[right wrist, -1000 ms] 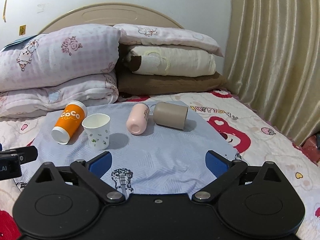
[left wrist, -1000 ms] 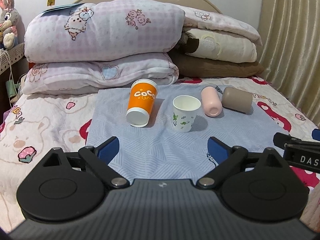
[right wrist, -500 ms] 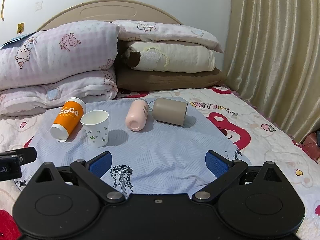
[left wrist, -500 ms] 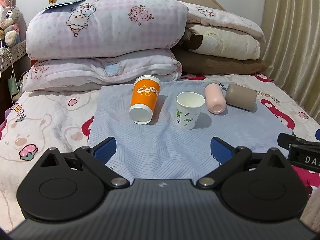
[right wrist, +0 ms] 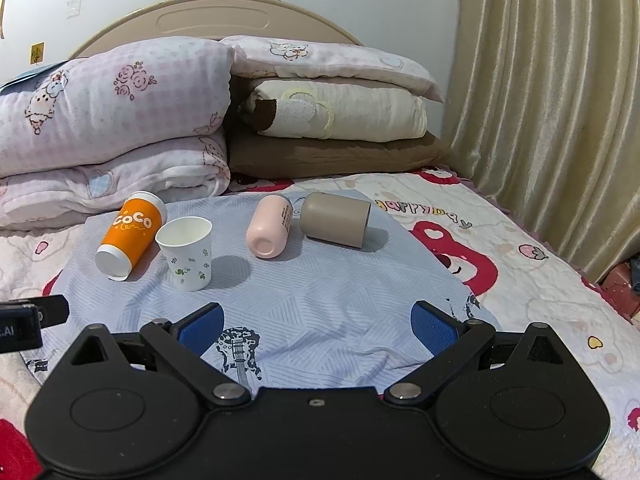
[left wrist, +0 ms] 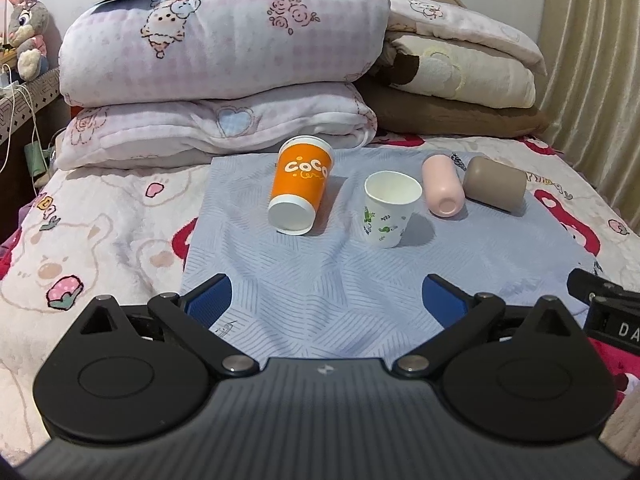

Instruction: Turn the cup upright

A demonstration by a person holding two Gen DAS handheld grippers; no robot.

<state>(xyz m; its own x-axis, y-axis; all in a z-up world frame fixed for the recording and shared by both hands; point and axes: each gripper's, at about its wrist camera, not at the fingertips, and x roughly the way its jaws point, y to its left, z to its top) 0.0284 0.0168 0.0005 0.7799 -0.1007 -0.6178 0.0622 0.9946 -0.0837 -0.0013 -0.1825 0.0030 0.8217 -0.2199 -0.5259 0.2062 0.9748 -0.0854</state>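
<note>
An orange "CoCo" cup (left wrist: 301,185) lies on its side on a blue cloth (left wrist: 328,280), base toward me; it also shows in the right wrist view (right wrist: 130,236). A white paper cup (left wrist: 390,208) (right wrist: 187,252) stands upright beside it. A pink cup (left wrist: 442,192) (right wrist: 270,230) and a brown cup (left wrist: 495,183) (right wrist: 336,220) lie on their sides further right. My left gripper (left wrist: 326,298) is open and empty, well short of the cups. My right gripper (right wrist: 318,324) is open and empty, also short of them.
Folded quilts and pillows (left wrist: 224,60) are stacked against the headboard behind the cups. A curtain (right wrist: 552,112) hangs at the right. A plush rabbit (left wrist: 26,28) sits on a shelf at the far left. The patterned bedsheet (left wrist: 100,240) surrounds the cloth.
Both grippers have drifted slightly, so the cups sit a little lower and nearer in both views. The cups have not moved. Both grippers stay open.
</note>
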